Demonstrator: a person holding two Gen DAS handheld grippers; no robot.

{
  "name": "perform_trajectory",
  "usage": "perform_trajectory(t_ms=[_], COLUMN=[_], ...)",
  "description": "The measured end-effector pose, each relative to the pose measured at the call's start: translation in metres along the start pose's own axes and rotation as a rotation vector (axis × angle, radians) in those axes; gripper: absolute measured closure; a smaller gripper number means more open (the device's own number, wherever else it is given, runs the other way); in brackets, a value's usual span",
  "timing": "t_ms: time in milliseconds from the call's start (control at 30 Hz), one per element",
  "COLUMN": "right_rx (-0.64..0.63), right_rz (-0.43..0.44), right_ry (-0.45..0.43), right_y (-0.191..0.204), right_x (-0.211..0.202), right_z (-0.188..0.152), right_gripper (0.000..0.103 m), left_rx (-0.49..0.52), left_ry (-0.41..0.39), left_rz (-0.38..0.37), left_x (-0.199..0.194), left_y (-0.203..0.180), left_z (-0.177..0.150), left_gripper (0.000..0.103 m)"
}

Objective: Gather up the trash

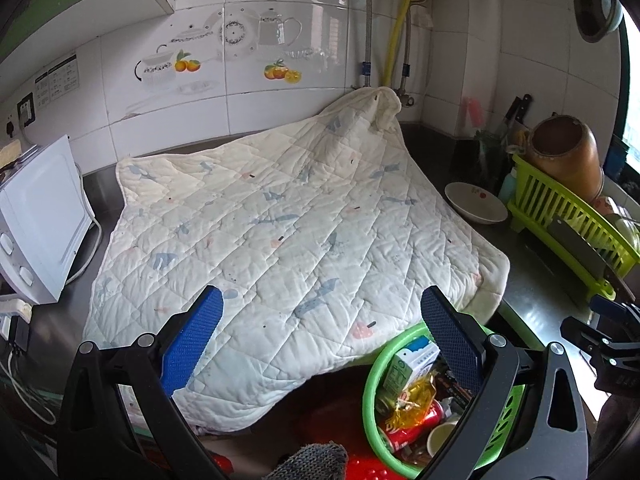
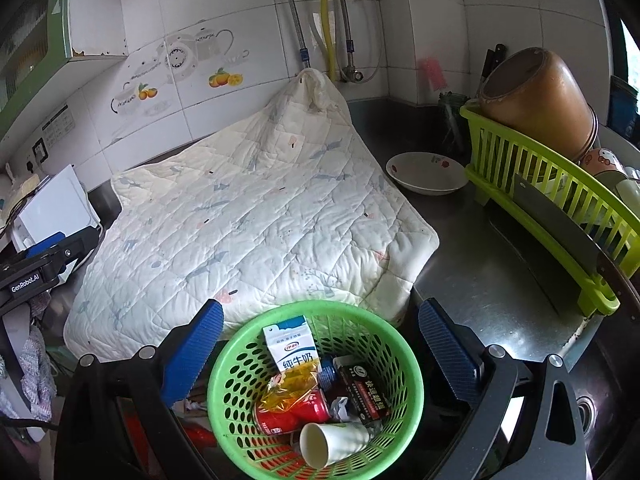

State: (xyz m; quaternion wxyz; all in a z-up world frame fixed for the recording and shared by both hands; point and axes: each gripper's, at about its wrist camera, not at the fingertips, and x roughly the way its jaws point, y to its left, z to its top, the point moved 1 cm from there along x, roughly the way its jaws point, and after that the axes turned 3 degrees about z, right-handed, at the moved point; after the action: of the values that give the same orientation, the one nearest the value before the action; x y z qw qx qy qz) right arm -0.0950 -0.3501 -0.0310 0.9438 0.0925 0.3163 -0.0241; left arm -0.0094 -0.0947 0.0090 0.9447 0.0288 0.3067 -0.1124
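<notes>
Green basket (image 2: 240,368) of trash, below the counter edge by the quilt (image 2: 248,216): milk carton (image 2: 291,344), red can (image 2: 292,416), paper cup (image 2: 332,442), likely light and crushable, best lifted by the stiff rim; left gripper (image 1: 322,340) and right gripper (image 2: 320,344) both wide open, empty.

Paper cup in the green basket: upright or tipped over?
Tipped over: the paper cup lies on its side in the green basket, mouth facing the camera.
</notes>
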Motion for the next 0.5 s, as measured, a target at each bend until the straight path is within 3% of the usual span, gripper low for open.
perform_trajectory(t_ms=[500], right_rx=[0.016], right_rz=[-0.01], right_ry=[-0.011], right_y=[-0.0047], right_x=[-0.0043], right_z=[-0.0004], right_gripper=[0.008], left_rx=[0.013], left_ry=[0.017], left_rz=[-0.003], left_x=[0.0034], left_y=[-0.0035], left_z=[-0.0006], left_gripper=[0.005])
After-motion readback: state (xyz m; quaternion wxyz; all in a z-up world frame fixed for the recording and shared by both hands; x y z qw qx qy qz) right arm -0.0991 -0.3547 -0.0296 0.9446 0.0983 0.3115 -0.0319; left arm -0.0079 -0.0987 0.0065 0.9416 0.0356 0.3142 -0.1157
